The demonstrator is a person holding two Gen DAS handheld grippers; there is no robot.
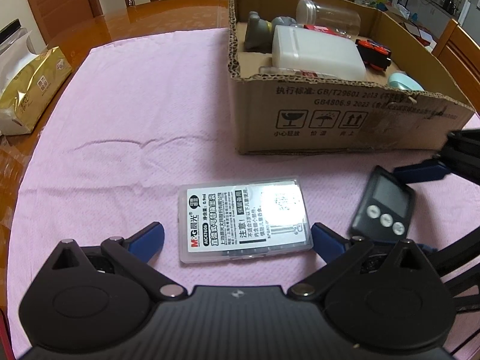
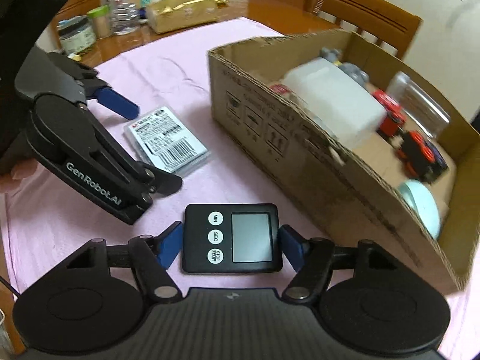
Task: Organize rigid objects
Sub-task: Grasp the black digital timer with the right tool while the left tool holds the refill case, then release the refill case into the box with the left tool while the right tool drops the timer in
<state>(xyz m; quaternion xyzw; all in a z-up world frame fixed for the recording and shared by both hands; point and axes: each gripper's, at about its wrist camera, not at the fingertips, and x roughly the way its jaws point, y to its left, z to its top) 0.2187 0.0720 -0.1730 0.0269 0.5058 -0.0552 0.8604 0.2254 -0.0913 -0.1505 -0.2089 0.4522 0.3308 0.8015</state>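
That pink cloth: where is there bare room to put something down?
The pink cloth lies bare between the tissue pack and the cardboard box. It is crowded near the plastic case, timer and both grippers.

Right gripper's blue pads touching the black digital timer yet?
Touching. The right wrist view shows both blue pads of the right gripper pressed against the sides of the black digital timer, no gap.

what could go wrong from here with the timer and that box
1. The right gripper clamps the black timer only by its thin side edges, so it may twist or slip out during lifting.
2. The cardboard box is already crowded; the timer could land on the white container or the red toy car.
3. The open left gripper hangs close beside it over the clear plastic case; the two could bump.
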